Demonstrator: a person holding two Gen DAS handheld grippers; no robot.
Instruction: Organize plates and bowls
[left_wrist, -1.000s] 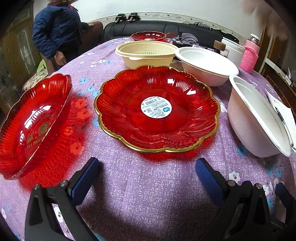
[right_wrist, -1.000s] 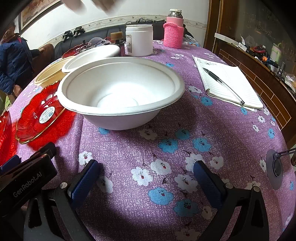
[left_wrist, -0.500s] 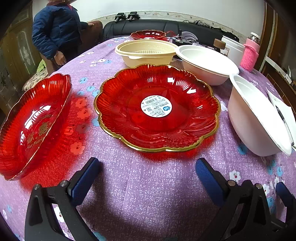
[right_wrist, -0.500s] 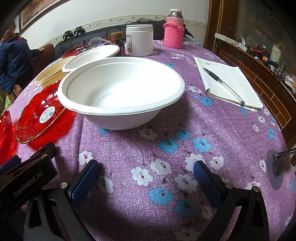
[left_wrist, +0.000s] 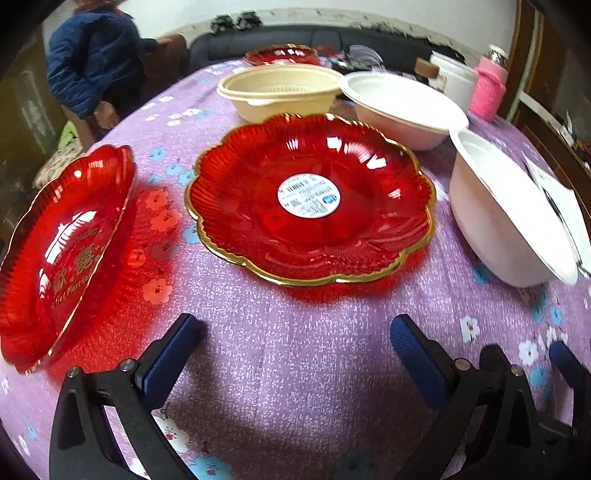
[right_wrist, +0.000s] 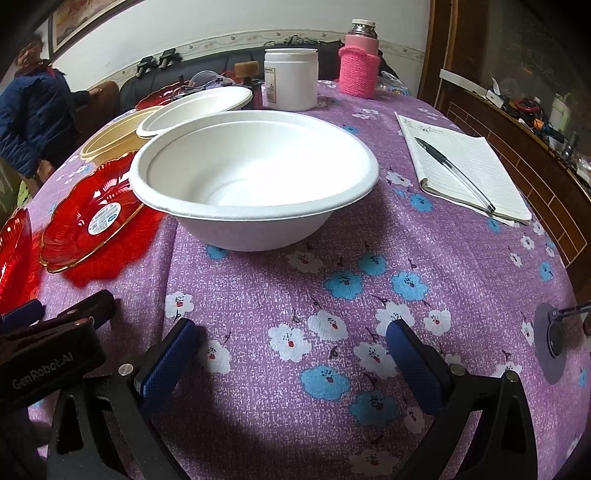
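Both grippers are held wide open and empty, low over the worktop. Straight ahead of the right gripper a white bowl is set upright, its near wall just beyond the fingertips; a second white bowl is seen behind it. Facing the left gripper, the red plate lies flat and centred, with another red plate to its left. The white bowl is judged nearer the right gripper, so a straight forward reach to its rim is called for.
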